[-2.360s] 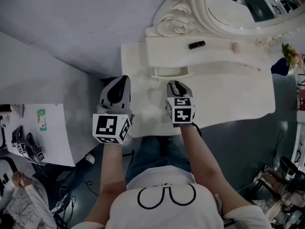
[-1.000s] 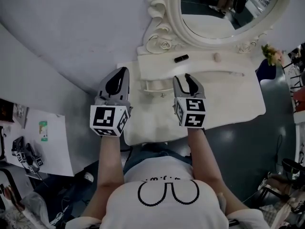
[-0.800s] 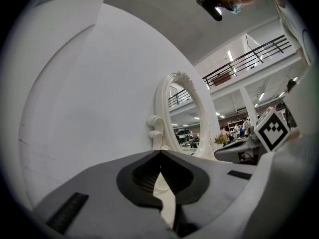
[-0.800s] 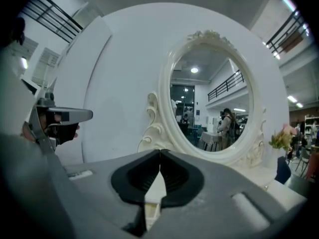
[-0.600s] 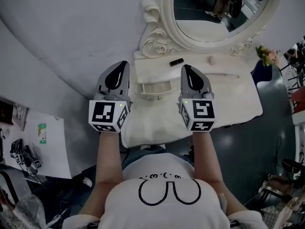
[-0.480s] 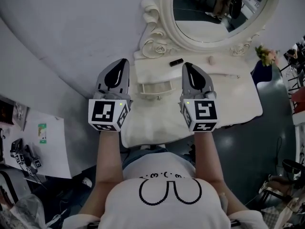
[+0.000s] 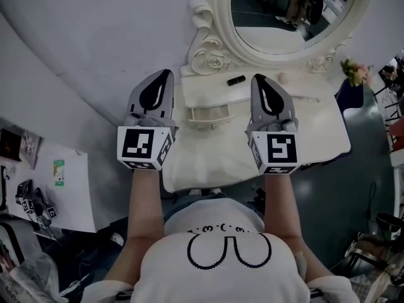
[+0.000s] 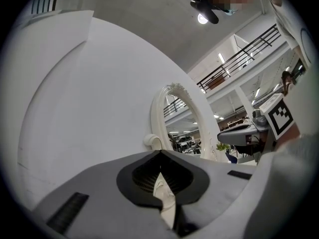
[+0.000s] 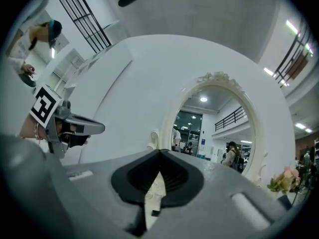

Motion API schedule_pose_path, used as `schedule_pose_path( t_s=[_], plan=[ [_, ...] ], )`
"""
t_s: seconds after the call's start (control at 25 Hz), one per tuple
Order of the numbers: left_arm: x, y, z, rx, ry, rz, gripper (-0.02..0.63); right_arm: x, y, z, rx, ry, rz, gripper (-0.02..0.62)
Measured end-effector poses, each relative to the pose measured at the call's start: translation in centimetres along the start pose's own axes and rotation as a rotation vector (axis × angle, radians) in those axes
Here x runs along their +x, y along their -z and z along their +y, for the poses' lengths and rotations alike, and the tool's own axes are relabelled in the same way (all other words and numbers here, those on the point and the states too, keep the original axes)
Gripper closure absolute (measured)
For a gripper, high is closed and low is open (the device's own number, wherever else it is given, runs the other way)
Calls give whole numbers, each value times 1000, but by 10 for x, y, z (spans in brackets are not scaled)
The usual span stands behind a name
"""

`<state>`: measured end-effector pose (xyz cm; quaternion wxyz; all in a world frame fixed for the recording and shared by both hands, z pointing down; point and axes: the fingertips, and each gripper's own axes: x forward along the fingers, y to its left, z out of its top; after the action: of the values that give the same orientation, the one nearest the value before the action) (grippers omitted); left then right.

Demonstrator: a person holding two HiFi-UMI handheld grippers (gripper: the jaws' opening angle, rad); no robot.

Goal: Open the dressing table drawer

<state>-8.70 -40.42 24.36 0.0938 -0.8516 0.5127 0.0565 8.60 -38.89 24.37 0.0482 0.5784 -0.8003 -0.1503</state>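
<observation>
The drawer (image 7: 207, 114) at your 12 o'clock looks already pulled out. Your left claw (image 7: 165, 74) and right claw (image 7: 259, 78) are closed and empty. Simply back away.

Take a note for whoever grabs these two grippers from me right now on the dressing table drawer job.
Left gripper: jaws shut, empty, held left of the drawer.
Right gripper: jaws shut, empty, held right of the drawer. Neither gripper touches it.
Drawer: pulled out toward the person over the dressing table top, below the mirror, inside showing.
Done: the drawer looks open.
Left: probably nothing; pull further only if a wider opening is wanted.
</observation>
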Motion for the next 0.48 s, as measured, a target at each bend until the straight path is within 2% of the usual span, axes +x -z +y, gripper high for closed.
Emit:
schedule_pose_path(
  t_s=[0.48],
  plan=[
    [0, -6, -5, 13, 7, -10, 607, -5, -6, -2, 0, -10, -17, 600]
  ],
)
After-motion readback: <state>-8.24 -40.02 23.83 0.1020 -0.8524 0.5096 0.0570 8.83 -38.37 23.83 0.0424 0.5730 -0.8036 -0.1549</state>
